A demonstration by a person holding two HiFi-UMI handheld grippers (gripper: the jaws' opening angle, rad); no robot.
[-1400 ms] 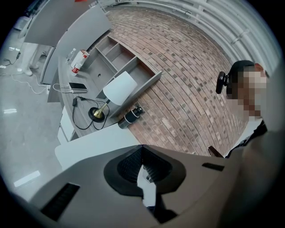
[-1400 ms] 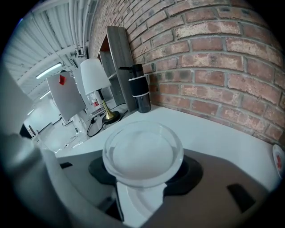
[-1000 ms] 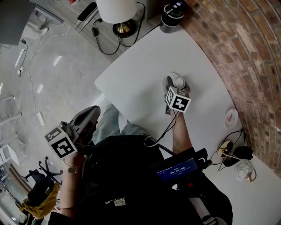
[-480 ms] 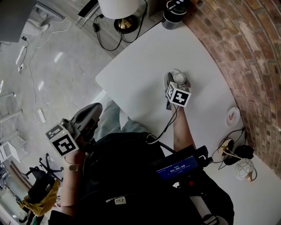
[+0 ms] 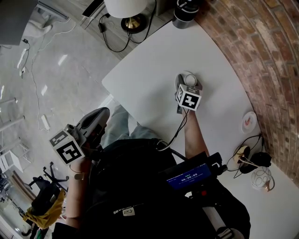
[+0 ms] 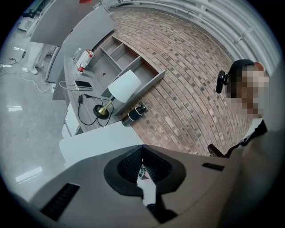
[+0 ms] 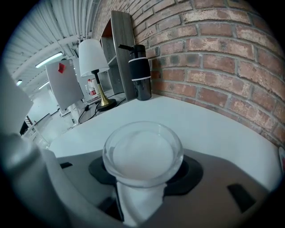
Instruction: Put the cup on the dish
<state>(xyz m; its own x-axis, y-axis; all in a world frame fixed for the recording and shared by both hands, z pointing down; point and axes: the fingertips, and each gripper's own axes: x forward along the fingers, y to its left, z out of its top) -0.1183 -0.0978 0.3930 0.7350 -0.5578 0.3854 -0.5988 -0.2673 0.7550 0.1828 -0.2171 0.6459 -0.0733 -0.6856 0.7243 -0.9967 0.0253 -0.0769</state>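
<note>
A clear glass cup [image 7: 142,153] sits between the jaws of my right gripper [image 7: 143,173], which is shut on it. In the head view the cup [image 5: 190,81] and right gripper [image 5: 188,84] are over the middle of the white table [image 5: 149,60]. The dish [image 5: 248,122], a small white plate, lies near the table's right edge by the brick wall, well apart from the cup. My left gripper [image 5: 96,119] hangs off the table at the lower left. Its jaws [image 6: 142,149] meet at the tips with nothing between them.
A black flask [image 5: 186,11] stands at the table's far corner, and shows ahead of the cup as a black flask [image 7: 140,71]. A white lamp [image 5: 126,9] stands beyond the table. Cables, a dark object [image 5: 259,161] and a round ornament [image 5: 259,179] crowd the near right.
</note>
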